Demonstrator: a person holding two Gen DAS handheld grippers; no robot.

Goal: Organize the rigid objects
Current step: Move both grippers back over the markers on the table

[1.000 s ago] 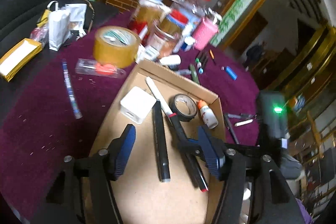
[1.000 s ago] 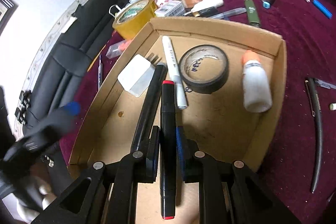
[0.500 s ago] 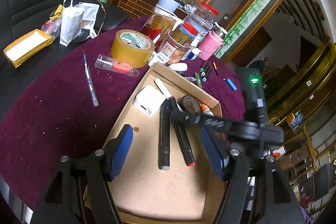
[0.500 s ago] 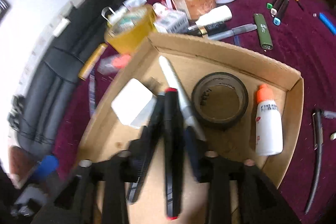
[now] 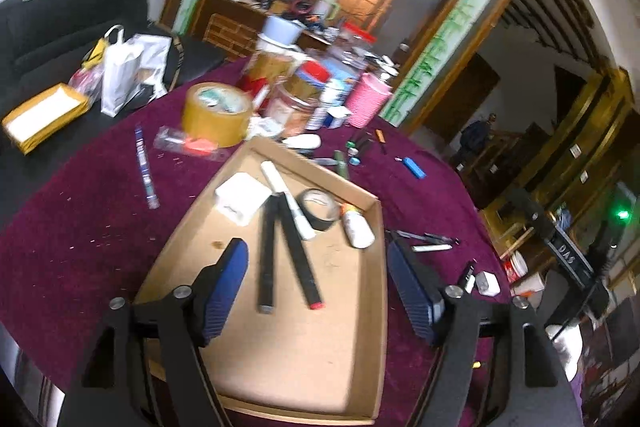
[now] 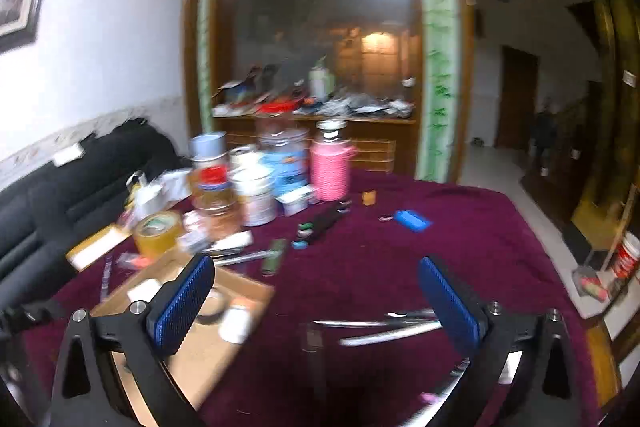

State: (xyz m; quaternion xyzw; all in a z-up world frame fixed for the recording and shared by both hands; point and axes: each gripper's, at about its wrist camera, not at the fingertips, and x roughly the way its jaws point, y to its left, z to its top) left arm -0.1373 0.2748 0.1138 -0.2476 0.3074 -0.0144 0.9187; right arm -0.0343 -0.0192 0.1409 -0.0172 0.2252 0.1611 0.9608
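A shallow cardboard tray (image 5: pixel 360 347) lies on the maroon table. In it are two black markers (image 5: pixel 267 259), one with a red end (image 5: pixel 302 267), a white marker (image 5: pixel 286 199), a white block (image 5: pixel 242 195), a black tape roll (image 5: pixel 320 213) and a small white bottle (image 5: pixel 356 229). My left gripper (image 5: pixel 320 287) is open and empty above the tray's near half. My right gripper (image 6: pixel 316 303) is open and empty, over the cloth right of the tray (image 6: pixel 256 291), with pens (image 6: pixel 384 327) lying between its fingers.
A brown tape roll (image 5: pixel 216 115), a blue pen (image 5: pixel 144 167), a clear packet, jars and a pink cup (image 5: pixel 366 99) crowd the far table. Loose markers (image 6: pixel 320 223), a green lighter (image 6: pixel 276 255) and a blue lighter (image 6: pixel 412 221) lie on the cloth. A black sofa stands left.
My right gripper let go of the red-ended black marker in the tray, opened wide, and swung up and right over the cloth. My left gripper drew back a little.
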